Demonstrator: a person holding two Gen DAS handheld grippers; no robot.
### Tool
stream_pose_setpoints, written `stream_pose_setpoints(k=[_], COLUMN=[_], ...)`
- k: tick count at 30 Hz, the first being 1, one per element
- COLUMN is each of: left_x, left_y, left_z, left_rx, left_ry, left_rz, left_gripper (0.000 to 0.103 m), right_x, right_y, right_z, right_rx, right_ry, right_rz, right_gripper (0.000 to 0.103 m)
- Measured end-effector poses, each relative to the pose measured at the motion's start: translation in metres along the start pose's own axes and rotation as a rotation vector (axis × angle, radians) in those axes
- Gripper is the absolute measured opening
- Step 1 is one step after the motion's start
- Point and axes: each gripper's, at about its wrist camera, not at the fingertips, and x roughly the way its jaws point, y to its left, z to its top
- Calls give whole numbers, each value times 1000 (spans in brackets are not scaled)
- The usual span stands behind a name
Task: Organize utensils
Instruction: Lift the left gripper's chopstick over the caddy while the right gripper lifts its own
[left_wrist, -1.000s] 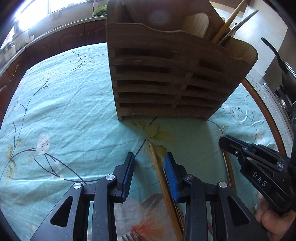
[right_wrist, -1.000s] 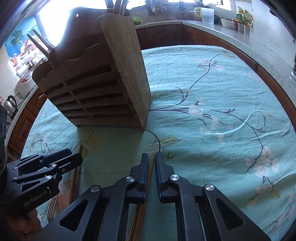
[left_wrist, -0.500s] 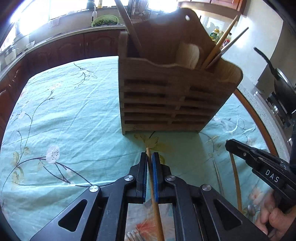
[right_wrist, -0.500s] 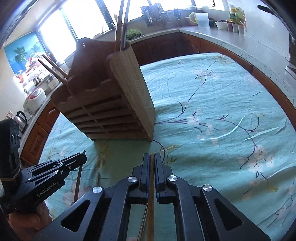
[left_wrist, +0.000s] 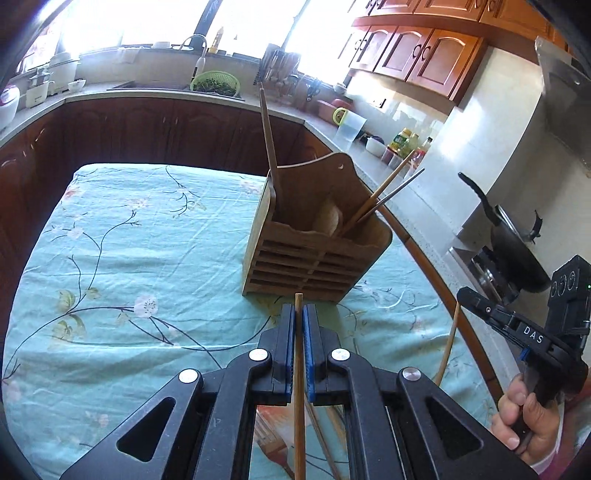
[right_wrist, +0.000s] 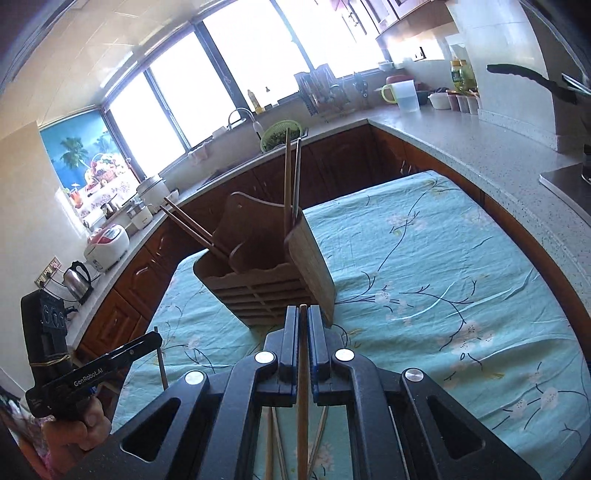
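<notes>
Wooden utensil holder (left_wrist: 314, 258) upright on teal floral tablecloth (left_wrist: 129, 258); one chopstick pinched in each gripper, both lifted short of the holder.

Holder contents: tall wooden utensil (left_wrist: 269, 147) leaning in left compartment, pale rounded wooden piece (left_wrist: 327, 221) in the middle, two chopsticks (left_wrist: 384, 195) slanting out at right. Left gripper (left_wrist: 298, 317) closed tight on a light wooden chopstick (left_wrist: 298, 387), tip poking just past the pads. Right gripper (right_wrist: 303, 317) likewise clamped on a darker chopstick (right_wrist: 303, 387). More loose sticks (right_wrist: 275, 443) below the right gripper, whether touching the cloth cannot tell. Around: dark wood cabinets, speckled countertop (right_wrist: 480, 140), green colander (left_wrist: 215, 83) by the sink, kettle (right_wrist: 78, 280), black pan (left_wrist: 517, 251) at right, bright windows.
</notes>
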Motion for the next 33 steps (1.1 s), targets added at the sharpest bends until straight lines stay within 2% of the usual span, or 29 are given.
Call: stream_pose_setpoints(k=[6,11,16,27,33], left_x=[-50,-78,-95,-101,-106], left_y=[4,10,15,19,16], left_z=[-1,3,1,-1,10], left_rx=[-9,-29,-38,-47,-44], left_ry=[-74,-166,-223,-245,-275], left_rz=[-28,-52,-54,-49,-54], left_gripper=[3,3,3,3,3], right_x=[-25,-46,-60,-61,-59], right_y=[7,15,23,33,31], right_z=[4,14,23,36,47], right_rx=[-12,-28,-41,-55,-47], right_ry=[-48,-106,-158,-205,-226], right_rz=[8,13,14,17,23], right_gripper=[4,4,4,4,4])
